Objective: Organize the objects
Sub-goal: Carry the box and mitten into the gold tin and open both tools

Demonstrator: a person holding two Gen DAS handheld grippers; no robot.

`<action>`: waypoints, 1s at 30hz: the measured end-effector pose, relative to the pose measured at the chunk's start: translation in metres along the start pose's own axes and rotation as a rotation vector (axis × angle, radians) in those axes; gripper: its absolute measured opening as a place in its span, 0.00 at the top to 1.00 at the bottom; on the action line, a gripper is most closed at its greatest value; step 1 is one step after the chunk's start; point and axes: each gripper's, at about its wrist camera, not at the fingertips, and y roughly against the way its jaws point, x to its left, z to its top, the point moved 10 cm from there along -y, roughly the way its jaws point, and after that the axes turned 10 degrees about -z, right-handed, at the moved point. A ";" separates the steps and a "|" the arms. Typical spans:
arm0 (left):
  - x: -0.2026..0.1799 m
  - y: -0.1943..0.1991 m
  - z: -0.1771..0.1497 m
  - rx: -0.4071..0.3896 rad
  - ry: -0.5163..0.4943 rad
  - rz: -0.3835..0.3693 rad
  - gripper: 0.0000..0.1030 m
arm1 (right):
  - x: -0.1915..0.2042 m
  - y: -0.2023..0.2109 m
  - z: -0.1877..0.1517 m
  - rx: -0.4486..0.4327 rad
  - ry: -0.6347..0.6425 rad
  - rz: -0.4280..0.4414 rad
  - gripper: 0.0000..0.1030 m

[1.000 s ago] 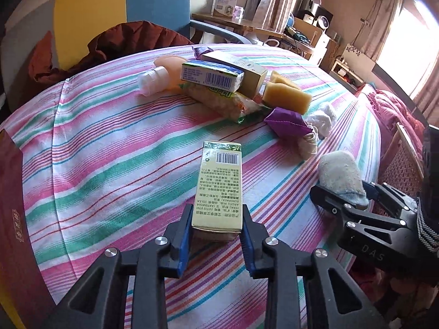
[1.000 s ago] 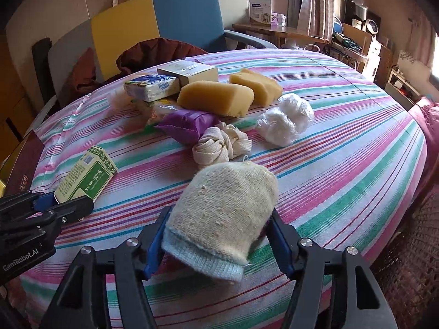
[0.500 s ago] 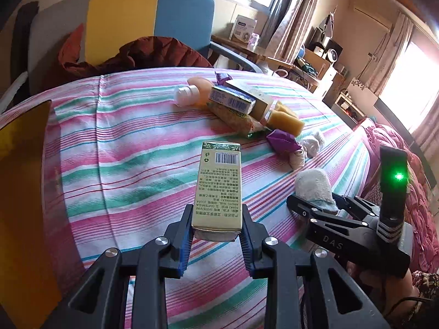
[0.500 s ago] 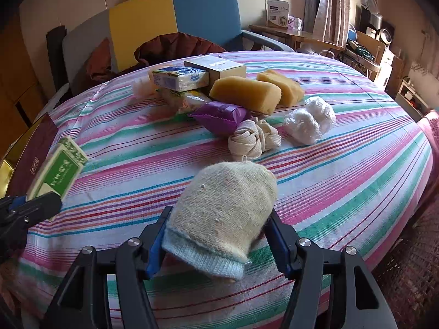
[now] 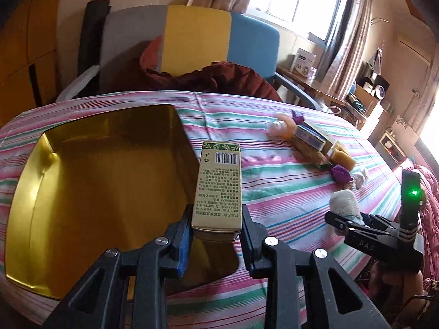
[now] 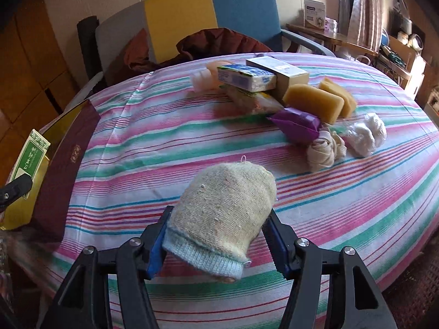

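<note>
Two handheld grippers each clamp something: the left gripper [image 5: 216, 235] holds a green printed carton [image 5: 219, 186] above a gold-lined open box [image 5: 33, 192]; the right gripper [image 6: 216, 242] holds a cream knitted mitten [image 6: 225, 211] above the striped tablecloth [image 6: 164, 142].

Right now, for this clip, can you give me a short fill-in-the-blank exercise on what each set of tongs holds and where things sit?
1. The left tongs are shut on a green-and-cream ____.
2. The right tongs grip a knitted ____.
3. The box hangs at the right edge of an open ____-coloured tin.
4. On the striped cloth, the purple packet lies right in front of two yellow ____.

Missing words: box; mitten; gold; sponges
</note>
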 end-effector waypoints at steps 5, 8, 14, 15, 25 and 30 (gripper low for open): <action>0.062 0.014 -0.010 0.004 0.129 0.091 0.71 | 0.034 0.020 0.020 -0.061 0.061 0.052 0.39; 0.094 0.023 -0.018 0.005 0.183 0.149 0.71 | 0.057 0.035 0.032 -0.107 0.107 0.081 0.39; 0.146 0.040 -0.033 0.020 0.262 0.252 0.71 | 0.109 0.063 0.048 -0.169 0.195 0.175 0.39; 0.151 0.042 -0.035 0.025 0.269 0.267 0.70 | 0.119 0.067 0.049 -0.177 0.212 0.192 0.39; 0.183 0.062 -0.048 0.055 0.314 0.412 0.65 | 0.206 0.086 0.043 -0.185 0.368 0.314 0.38; 0.187 0.091 -0.036 -0.109 0.423 0.332 0.61 | 0.247 0.085 0.028 -0.150 0.440 0.374 0.38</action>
